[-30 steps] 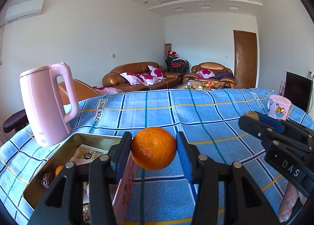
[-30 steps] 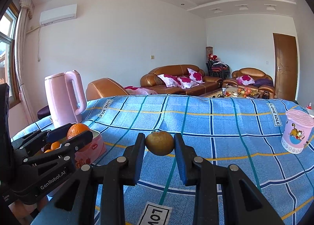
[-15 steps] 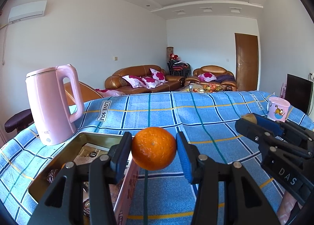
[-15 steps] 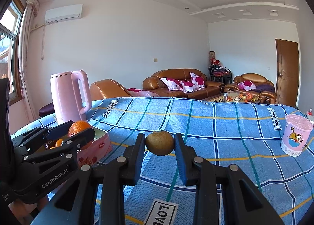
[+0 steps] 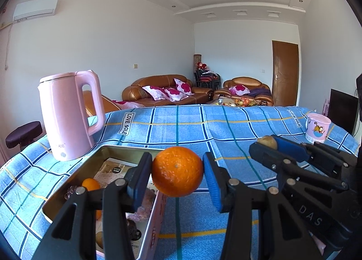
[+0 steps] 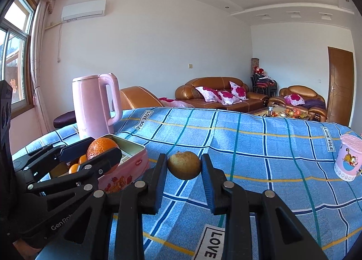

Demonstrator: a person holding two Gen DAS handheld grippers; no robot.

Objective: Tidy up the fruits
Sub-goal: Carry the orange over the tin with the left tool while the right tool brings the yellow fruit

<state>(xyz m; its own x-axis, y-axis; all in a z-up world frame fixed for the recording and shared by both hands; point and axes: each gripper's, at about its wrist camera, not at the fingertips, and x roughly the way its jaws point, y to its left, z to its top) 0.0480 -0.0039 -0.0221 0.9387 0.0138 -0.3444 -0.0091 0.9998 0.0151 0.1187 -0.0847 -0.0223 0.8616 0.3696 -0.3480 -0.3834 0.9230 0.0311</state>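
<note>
The counter (image 5: 226,128), covered with a blue plaid cloth, carries all items. In both views the pink kettle (image 5: 67,115) and the open pink tin (image 5: 74,187) now appear nearer the frame centre than one second ago. Judgement: both tools are being carried across the counter toward the tin, so the current step is transport, with deposit not yet begun.

The tin sits just beside the kettle and already holds a small orange fruit (image 5: 90,184) and wrapped items. A pink cup (image 6: 348,160) stands well apart, at the counter's right side.

The left tool (image 5: 177,172) is clamped on an orange (image 5: 177,171), with both pads pressing its sides. The orange hangs above the tin's near right edge, clear of the cloth. It is nearly round, so no long axis can be stated; a small dimple on its skin faces the camera.

The right tool (image 6: 184,166) is clamped on a smaller brown fruit (image 6: 184,165), held above bare cloth to the right of the tin. This fruit is slightly wider than tall, its long axis running across between the pads; a small nub at its top points upward.
</note>
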